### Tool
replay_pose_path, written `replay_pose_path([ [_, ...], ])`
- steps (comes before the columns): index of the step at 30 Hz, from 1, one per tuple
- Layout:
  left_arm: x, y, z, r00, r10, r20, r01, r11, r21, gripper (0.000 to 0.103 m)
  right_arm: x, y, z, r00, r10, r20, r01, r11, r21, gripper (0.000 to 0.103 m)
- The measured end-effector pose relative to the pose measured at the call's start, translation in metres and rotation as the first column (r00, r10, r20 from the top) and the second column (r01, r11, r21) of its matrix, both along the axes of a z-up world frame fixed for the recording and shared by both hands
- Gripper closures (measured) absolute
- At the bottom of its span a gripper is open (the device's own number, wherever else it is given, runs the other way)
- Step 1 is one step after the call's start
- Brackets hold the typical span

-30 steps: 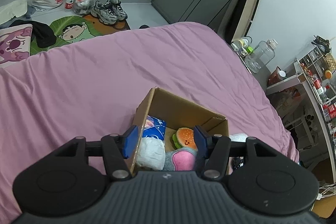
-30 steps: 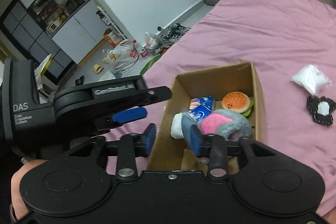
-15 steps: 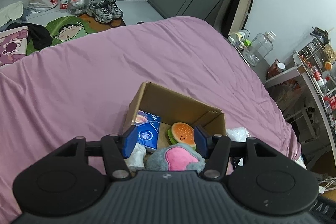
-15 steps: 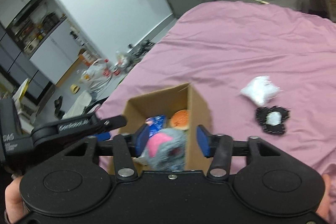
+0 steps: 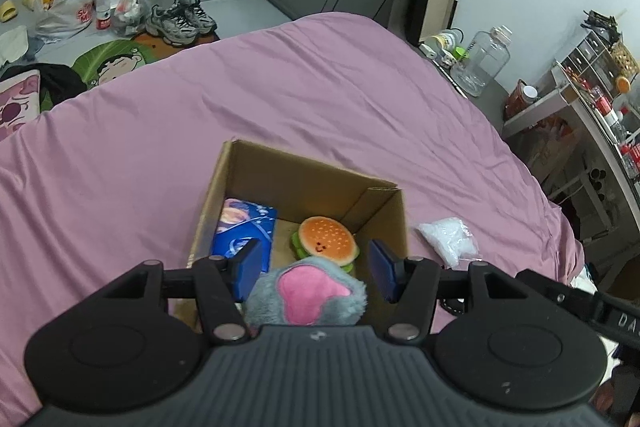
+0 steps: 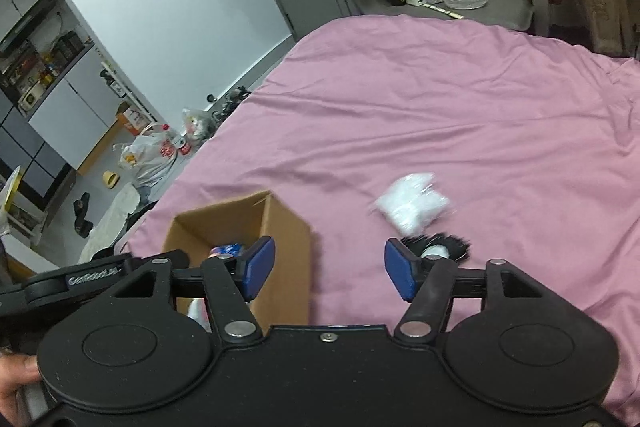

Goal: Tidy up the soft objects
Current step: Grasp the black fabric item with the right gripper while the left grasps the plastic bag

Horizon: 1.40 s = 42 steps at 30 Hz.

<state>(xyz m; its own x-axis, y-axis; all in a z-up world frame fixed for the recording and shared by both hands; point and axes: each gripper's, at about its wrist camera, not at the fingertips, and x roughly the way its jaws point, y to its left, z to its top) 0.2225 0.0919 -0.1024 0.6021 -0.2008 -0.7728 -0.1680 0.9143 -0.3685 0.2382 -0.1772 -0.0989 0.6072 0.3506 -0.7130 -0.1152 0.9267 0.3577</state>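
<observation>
Opening over bare sheet, the empty right gripper (image 6: pixel 328 269) nears the white pouch (image 6: pixel 410 205); its slick, yielding bag could slip. Left gripper (image 5: pixel 314 269) stands open, empty.

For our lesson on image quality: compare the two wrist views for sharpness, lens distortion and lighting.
Left wrist view: sharp; the brown cardboard box and orange burger plush are crisp, and the fisheye bends the walls. Right wrist view: motion-smeared; the white plastic bag and the box edges are soft. Both: even indoor light, soft shadows, no glare.
</observation>
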Motion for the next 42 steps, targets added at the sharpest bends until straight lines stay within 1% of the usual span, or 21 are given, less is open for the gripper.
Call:
replay_pose_path([
  [3,0.005,-0.011,0.003,1.0,-0.014,0.006,0.013,1.0,0.015,0.046,0.009,-0.017,-0.004,1.0,-0.024,0.009,0.024,0.999,0.027,0.04],
  [5,0.008,-0.018,0.005,1.0,-0.025,0.013,0.025,0.999,0.023,0.046,0.014,-0.028,-0.015,0.999,-0.047,-0.009,0.047,0.998,0.049,0.04],
  [10,0.016,-0.033,0.004,0.999,-0.044,0.022,0.043,0.998,0.041,0.046,0.023,-0.042,-0.047,0.992,-0.088,-0.093,0.093,0.994,0.054,0.04],
  [17,0.028,-0.052,-0.004,0.999,-0.02,-0.026,0.021,0.998,0.061,0.046,0.045,-0.057,-0.082,0.969,-0.143,-0.202,0.17,0.978,0.121,0.042],
  [22,0.039,-0.066,0.001,0.999,-0.017,-0.036,0.02,0.996,0.083,0.046,0.059,-0.064,-0.106,0.949,-0.167,-0.268,0.204,0.972,0.118,0.044],
  [26,0.051,-0.084,0.005,0.999,-0.034,-0.037,0.038,0.993,0.11,0.046,0.065,-0.067,-0.123,0.933,-0.17,-0.316,0.214,0.971,0.109,0.046],
  [30,0.064,-0.105,0.008,0.998,-0.053,-0.043,0.058,0.991,0.121,0.046,0.069,-0.071,-0.137,0.927,-0.172,-0.333,0.223,0.967,0.122,0.049],
  [32,0.07,-0.115,0.008,0.997,-0.064,-0.046,0.07,0.989,0.132,0.046,0.07,-0.068,-0.136,0.934,-0.156,-0.321,0.203,0.972,0.121,0.049],
  [33,0.073,-0.121,0.008,0.996,-0.071,-0.049,0.078,0.988,0.137,0.046,0.07,-0.067,-0.136,0.937,-0.148,-0.318,0.195,0.973,0.12,0.051],
  [34,0.075,-0.128,0.007,0.996,-0.077,-0.053,0.084,0.986,0.141,0.046,0.071,-0.067,-0.137,0.937,-0.143,-0.319,0.188,0.975,0.117,0.06],
  [35,0.078,-0.133,0.006,0.995,-0.083,-0.057,0.091,0.986,0.143,0.046,0.072,-0.068,-0.138,0.938,-0.137,-0.318,0.181,0.977,0.115,0.072],
  [36,0.08,-0.139,0.005,0.994,-0.089,-0.061,0.097,0.985,0.145,0.046,0.073,-0.07,-0.138,0.938,-0.131,-0.32,0.181,0.975,0.131,0.073],
  [37,0.082,-0.144,0.004,0.993,-0.095,-0.066,0.104,0.983,0.151,0.046,0.073,-0.072,-0.138,0.938,-0.131,-0.321,0.184,0.973,0.14,0.077],
  [38,0.084,-0.149,0.003,0.993,-0.099,-0.07,0.109,0.982,0.157,0.046,0.072,-0.075,-0.137,0.939,-0.131,-0.318,0.186,0.971,0.151,0.079],
  [42,0.092,-0.168,-0.005,0.991,-0.103,-0.085,0.117,0.978,0.173,0.046,0.072,-0.09,-0.133,0.936,-0.181,-0.3,0.237,0.958,0.162,0.081],
])
